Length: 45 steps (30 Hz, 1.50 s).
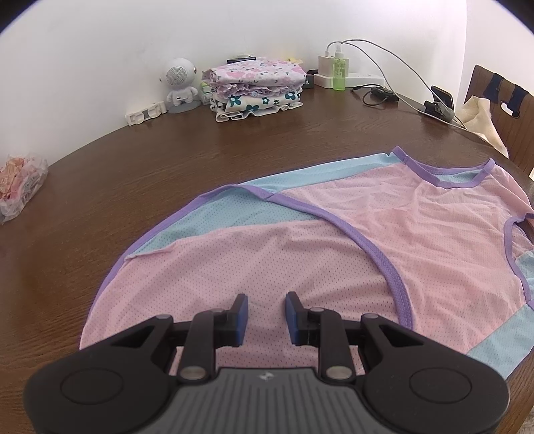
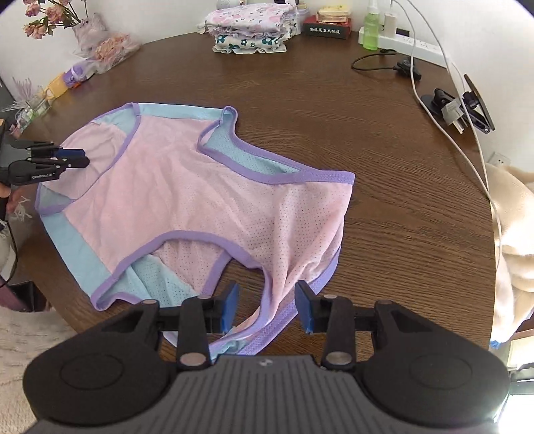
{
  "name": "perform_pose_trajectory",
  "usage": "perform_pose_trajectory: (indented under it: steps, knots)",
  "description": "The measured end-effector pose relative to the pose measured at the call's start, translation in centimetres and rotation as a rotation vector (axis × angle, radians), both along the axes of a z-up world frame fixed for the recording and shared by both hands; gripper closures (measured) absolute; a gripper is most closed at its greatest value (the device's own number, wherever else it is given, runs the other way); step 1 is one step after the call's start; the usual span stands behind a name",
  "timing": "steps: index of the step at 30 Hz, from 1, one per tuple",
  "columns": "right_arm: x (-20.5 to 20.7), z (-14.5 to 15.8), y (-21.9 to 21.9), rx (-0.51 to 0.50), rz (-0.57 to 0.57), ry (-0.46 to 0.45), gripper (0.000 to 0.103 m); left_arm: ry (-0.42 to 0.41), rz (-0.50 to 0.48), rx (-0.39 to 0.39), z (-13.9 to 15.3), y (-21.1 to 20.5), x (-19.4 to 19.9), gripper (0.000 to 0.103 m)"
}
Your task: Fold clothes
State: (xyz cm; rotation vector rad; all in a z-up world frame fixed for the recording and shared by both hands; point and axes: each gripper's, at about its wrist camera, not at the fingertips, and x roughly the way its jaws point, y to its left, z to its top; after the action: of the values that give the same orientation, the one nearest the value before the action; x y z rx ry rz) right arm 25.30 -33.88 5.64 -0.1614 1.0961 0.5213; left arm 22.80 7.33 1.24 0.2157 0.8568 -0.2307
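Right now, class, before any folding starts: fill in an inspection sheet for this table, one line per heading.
Surface: round brown wooden table, mostly bare.
Job's things: pink mesh top spread out, wrinkled, shoulder strap at the near edge; folded clothes stack at the back.
Clutter: green spray bottle, astronaut speaker, wrapped flowers, phone stand.
Grippers: left gripper over the hem, open, empty; right gripper astride the strap, pads not pressing.
Cables: white charging leads, black cord.
Surroundings: white wall, chair.

A pink mesh garment (image 1: 333, 250) is spread at the table's (image 1: 167, 173) near edge, under the parted left gripper (image 1: 266, 313).
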Motion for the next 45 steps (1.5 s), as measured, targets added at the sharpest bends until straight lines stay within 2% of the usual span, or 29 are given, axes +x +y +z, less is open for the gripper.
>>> perform_pose_trajectory:
  steps: [2,6,9,12,14,18,19,21,24,26,29,32,34,35,38,42,45]
  knots:
    - [-0.8,-0.6,1.1,-0.053,0.008,-0.016,0.099,0.001,-0.004,-0.004,0.0,0.1,0.0,0.08]
    - [-1.4,-0.6,1.6,-0.199,-0.053,-0.109,0.099,-0.001,-0.007,-0.011,0.0,0.3,0.0,0.08]
    - [-1.5,-0.1,1.3,-0.203,-0.091,-0.132,0.1,-0.003,-0.007,-0.021,0.0,0.5,-0.1,0.079]
    - [-2.3,-0.5,2.1,-0.273,-0.079,-0.16,0.099,-0.005,-0.004,-0.032,-0.1,0.6,-0.1,0.078]
    - [-2.5,-0.4,2.0,-0.205,-0.099,-0.154,0.099,-0.006,-0.004,-0.035,-0.1,0.7,-0.1,0.077]
    - [-2.6,1.0,-0.1,0.116,-0.204,-0.13,0.094,-0.006,-0.003,-0.039,-0.1,0.9,-0.1,0.076]
    - [-2.7,1.1,-0.4,0.147,-0.213,-0.129,0.093,-0.006,-0.004,-0.039,-0.1,0.9,-0.1,0.076]
    - [-2.9,0.9,-0.9,0.126,-0.232,-0.123,0.086,-0.008,-0.006,-0.038,-0.1,0.8,-0.2,0.075]
    - [-3.2,0.6,-1.5,0.094,-0.259,-0.113,0.085,-0.007,-0.003,-0.045,-0.1,1.0,-0.1,0.075]
    - [-3.5,0.1,-1.5,0.113,-0.261,-0.086,0.083,-0.007,-0.001,-0.047,-0.1,1.0,-0.2,0.074]
    - [-3.8,-0.6,-1.0,0.079,-0.269,-0.087,0.067,-0.008,0.001,-0.043,-0.1,0.9,-0.2,0.074]
    - [-3.7,-1.0,-0.6,0.041,-0.262,-0.082,0.066,-0.009,0.0,-0.036,0.0,0.8,-0.2,0.074]
    - [-3.7,-1.1,-0.2,0.031,-0.232,-0.07,0.078,-0.009,0.0,-0.037,0.0,0.8,-0.2,0.074]
    - [-3.9,-0.9,0.3,0.006,-0.204,-0.082,0.099,-0.008,0.002,-0.039,0.0,0.9,-0.2,0.074]
    - [-4.5,-0.4,1.6,-0.07,-0.119,-0.117,0.101,-0.006,0.006,-0.042,0.0,0.9,-0.1,0.074]
    - [-5.0,0.3,1.9,-0.219,-0.097,-0.204,0.101,-0.007,0.01,-0.037,0.0,0.8,-0.2,0.073]
    - [-4.8,-0.1,1.9,-0.235,-0.097,-0.201,0.101,-0.007,0.013,-0.039,0.0,0.9,-0.2,0.073]
